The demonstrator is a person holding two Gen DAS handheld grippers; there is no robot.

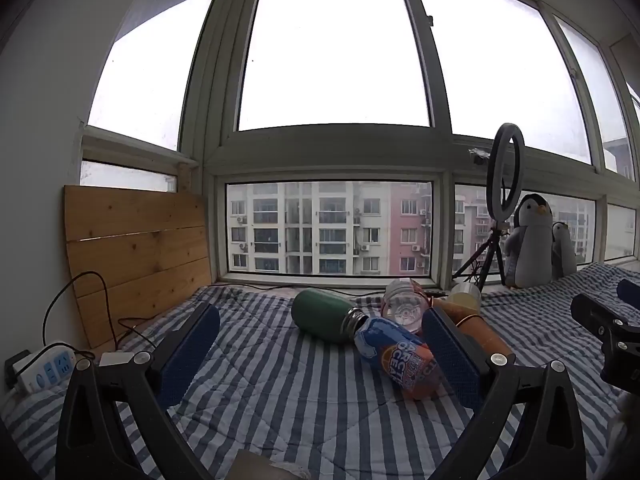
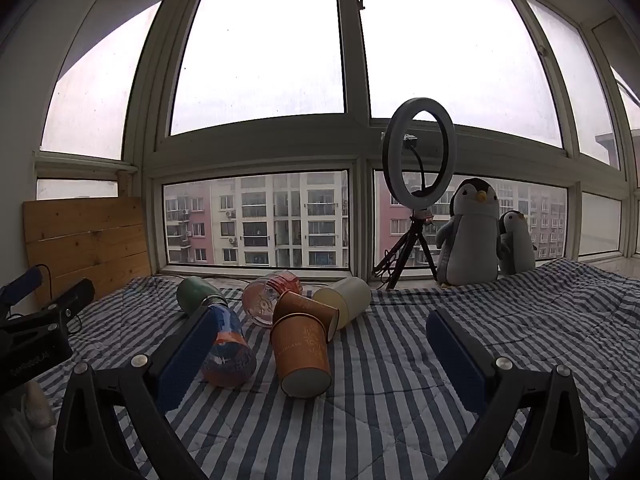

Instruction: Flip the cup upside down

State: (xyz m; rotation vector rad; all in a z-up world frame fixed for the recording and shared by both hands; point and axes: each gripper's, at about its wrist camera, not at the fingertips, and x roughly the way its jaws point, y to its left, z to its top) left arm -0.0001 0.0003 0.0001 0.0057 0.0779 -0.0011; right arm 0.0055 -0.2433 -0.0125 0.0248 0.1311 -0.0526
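Both claws spread wide, nothing held: left gripper (image 1: pixel 320 344), right gripper (image 2: pixel 316 344). Target judged the near brown paper cup with gold print (image 2: pixel 302 354), on its side at centre frame on the blue-striped quilt (image 2: pixel 400 420), base toward camera. Recommended: grip mid-wall lightly, lift clear of neighbours, rotate rim downward. Right view exposes cup fully; left view hides most behind finger, but shows white power strip (image 1: pixel 44 368) lower left.

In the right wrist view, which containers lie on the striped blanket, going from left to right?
green flask → blue-and-orange bottle → clear pink-capped bottle → brown paper cup → cream cup.
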